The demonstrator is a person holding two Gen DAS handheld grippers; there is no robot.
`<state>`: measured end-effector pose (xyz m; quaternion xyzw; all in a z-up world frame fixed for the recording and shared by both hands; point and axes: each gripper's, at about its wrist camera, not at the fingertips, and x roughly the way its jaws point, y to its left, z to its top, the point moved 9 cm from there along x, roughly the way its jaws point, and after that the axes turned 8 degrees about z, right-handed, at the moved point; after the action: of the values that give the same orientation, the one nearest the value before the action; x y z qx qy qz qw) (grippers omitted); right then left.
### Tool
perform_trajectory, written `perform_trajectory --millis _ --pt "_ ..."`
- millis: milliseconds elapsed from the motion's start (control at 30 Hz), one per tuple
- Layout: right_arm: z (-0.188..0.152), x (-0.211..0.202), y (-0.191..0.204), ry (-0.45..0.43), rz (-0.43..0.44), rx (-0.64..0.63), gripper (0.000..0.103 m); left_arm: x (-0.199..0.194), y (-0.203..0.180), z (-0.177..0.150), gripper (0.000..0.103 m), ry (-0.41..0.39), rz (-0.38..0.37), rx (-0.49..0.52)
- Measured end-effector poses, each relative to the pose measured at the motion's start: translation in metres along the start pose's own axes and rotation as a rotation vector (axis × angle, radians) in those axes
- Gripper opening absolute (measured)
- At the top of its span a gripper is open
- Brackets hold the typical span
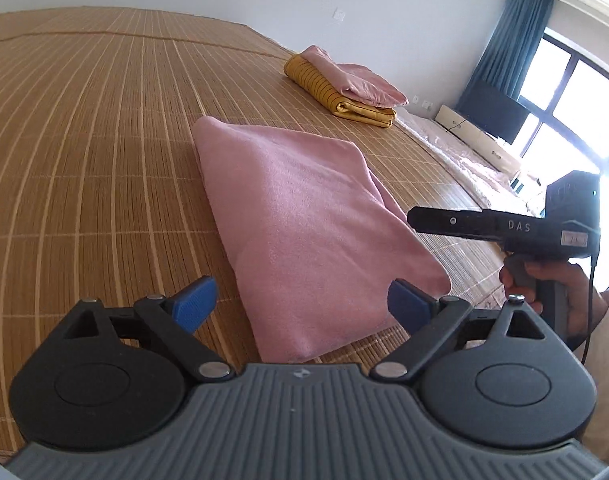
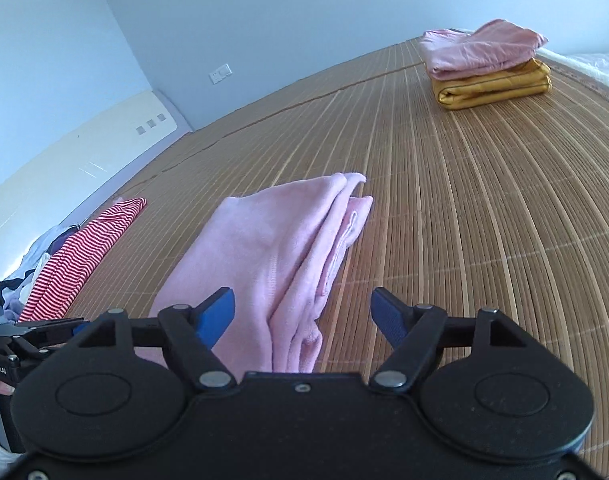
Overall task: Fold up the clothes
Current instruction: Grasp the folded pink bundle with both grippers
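A folded pink garment (image 1: 304, 224) lies flat on the bamboo mat (image 1: 84, 152). My left gripper (image 1: 302, 308) is open just above its near corner, blue pads spread to either side. In the right wrist view the same pink garment (image 2: 272, 256) shows its layered folded edges, and my right gripper (image 2: 302, 316) is open over its near end, holding nothing. The right gripper also appears side-on in the left wrist view (image 1: 412, 220), held by a hand (image 1: 560, 292) beside the garment's right edge. The left gripper's body (image 2: 8, 340) shows at the left edge of the right wrist view.
A stack of a folded pink garment on a folded yellow one (image 1: 344, 84) (image 2: 488, 64) sits farther back on the mat. A red-and-white striped garment (image 2: 80, 260) lies on a heap of clothes at the mat's left edge. Window and blue curtain (image 1: 508, 40) at the right.
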<state>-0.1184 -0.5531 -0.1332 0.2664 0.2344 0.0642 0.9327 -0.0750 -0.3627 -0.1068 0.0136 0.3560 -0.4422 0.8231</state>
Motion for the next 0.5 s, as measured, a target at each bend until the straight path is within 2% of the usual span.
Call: perform_trajectory --millis 100,133,267,367,433,500 --pt "0.0 0.011 0.003 0.012 -0.013 0.003 0.071 0.012 0.012 0.011 0.095 -0.011 -0.031 -0.088" --pt "0.0 0.015 0.004 0.025 -0.041 -0.006 0.069 0.017 0.015 0.015 0.095 -0.028 -0.03 -0.093" --pt "0.002 0.028 0.006 0.04 -0.043 0.005 0.069 0.034 0.022 0.027 0.095 -0.084 0.002 -0.078" --pt "0.002 0.036 0.008 0.056 -0.053 0.004 0.062 0.045 0.029 0.034 0.094 -0.094 0.02 -0.08" --pt "0.002 0.041 0.01 0.069 -0.074 -0.018 0.061 0.052 0.034 0.035 0.094 -0.085 0.024 -0.108" --pt "0.001 0.044 0.014 0.074 -0.101 -0.056 0.061 0.06 0.036 0.037 0.089 -0.095 0.013 -0.131"
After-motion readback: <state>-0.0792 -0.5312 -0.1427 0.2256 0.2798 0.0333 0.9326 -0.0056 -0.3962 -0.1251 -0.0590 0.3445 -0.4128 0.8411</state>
